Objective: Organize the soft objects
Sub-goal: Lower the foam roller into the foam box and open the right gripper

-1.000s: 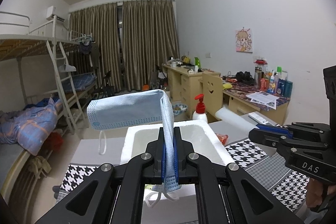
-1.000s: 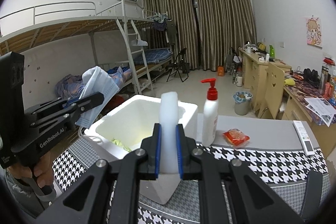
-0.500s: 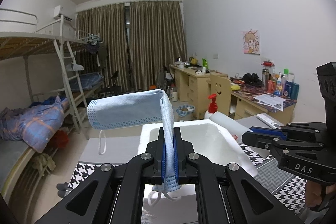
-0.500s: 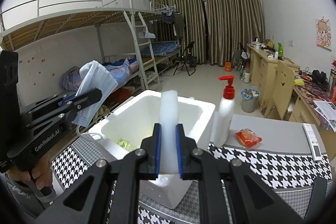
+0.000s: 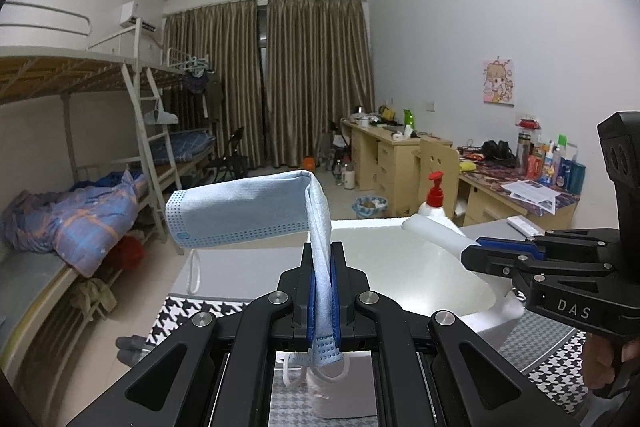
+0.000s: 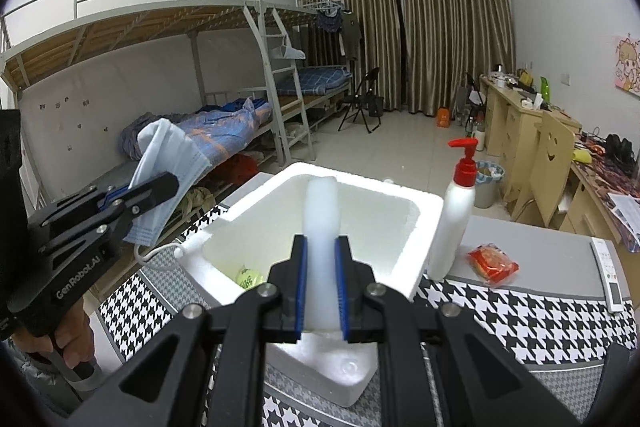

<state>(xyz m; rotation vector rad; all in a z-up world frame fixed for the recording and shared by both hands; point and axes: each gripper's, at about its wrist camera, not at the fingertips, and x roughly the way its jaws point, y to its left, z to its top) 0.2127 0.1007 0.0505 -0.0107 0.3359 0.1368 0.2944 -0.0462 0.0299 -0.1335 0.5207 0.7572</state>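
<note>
I have 2 soft things in hand. My left claw (image 5: 323,301) is clenched on a blue face mask (image 5: 256,213), pinched near 1 short end; the rest rises above the pads, folds over and droops out to the left, with an ear loop (image 5: 195,267) hanging free. It looks almost weightless and wholly limp, so I judge it will flop wherever gravity takes it and the loop could snag on a rim. A pinch across the pleated body, as now, seems safer than taking it by a loop.

My right claw (image 6: 320,289) is clenched on a white foam piece (image 6: 320,227), which stands upright between the pads and pokes out ahead of them. It looks light and springy; I expect it to dent under pressure and spring back, so a gentle squeeze across its middle should do.

Just ahead of and below both claws sits the white foam box (image 6: 430,205) on the tabletop (image 6: 520,311), open-topped, with a tennis ball (image 6: 248,277) in it. Beyond the right claw, to its right, stands a pump bottle (image 6: 454,215), close beside the box wall.
</note>
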